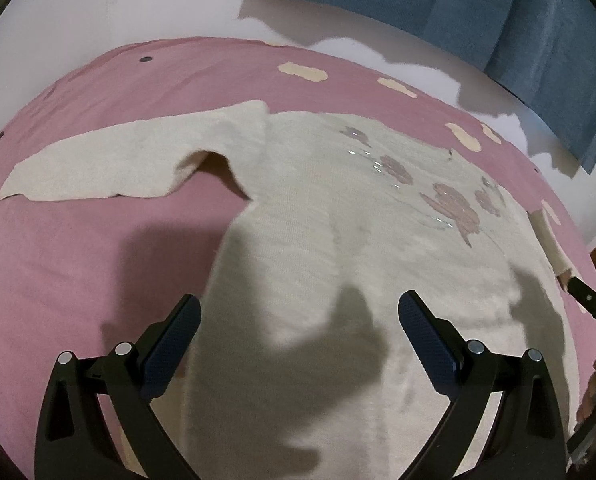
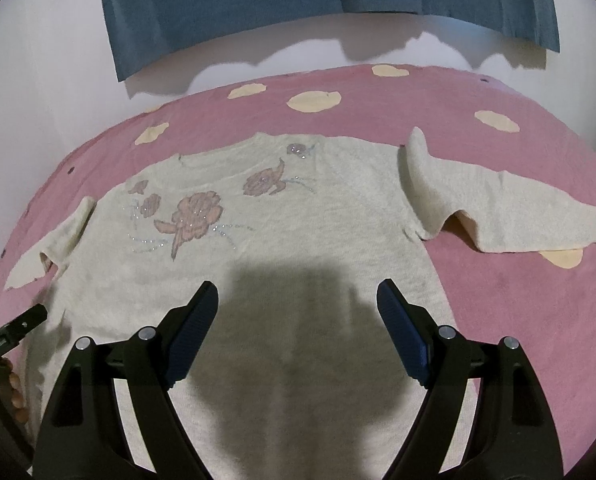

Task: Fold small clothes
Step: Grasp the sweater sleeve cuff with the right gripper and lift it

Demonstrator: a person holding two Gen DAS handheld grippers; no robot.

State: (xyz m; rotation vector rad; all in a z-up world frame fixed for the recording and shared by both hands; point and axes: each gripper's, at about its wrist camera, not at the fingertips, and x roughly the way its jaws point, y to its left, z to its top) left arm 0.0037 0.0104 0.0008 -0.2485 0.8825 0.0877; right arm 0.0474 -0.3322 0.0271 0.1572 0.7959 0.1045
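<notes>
Cream sweater (image 2: 281,248) spread face up on the pink sheet (image 2: 498,300), neckline toward twelve o'clock, hem toward six, flower print (image 2: 193,216) across the chest. Both grippers hovering over the lower body, nothing folded yet. Left gripper (image 1: 298,332) jaws spread wide, holding nothing; right gripper (image 2: 298,316) the same, wide apart and empty. Trouble spots: the sleeve at three o'clock (image 2: 510,208) in the right wrist view, already humped and rucked near the armpit, likely to bunch into a lumpy fold if dragged across as it lies. Short-looking sleeve at nine o'clock (image 2: 53,248) curled under itself, easy to miss or pinch double. Soft knit on a soft sheet: a deep pinch could catch the sheet too and tug everything askew. Uneven lifting between the two hands could skew the body and spoil the fold line.
</notes>
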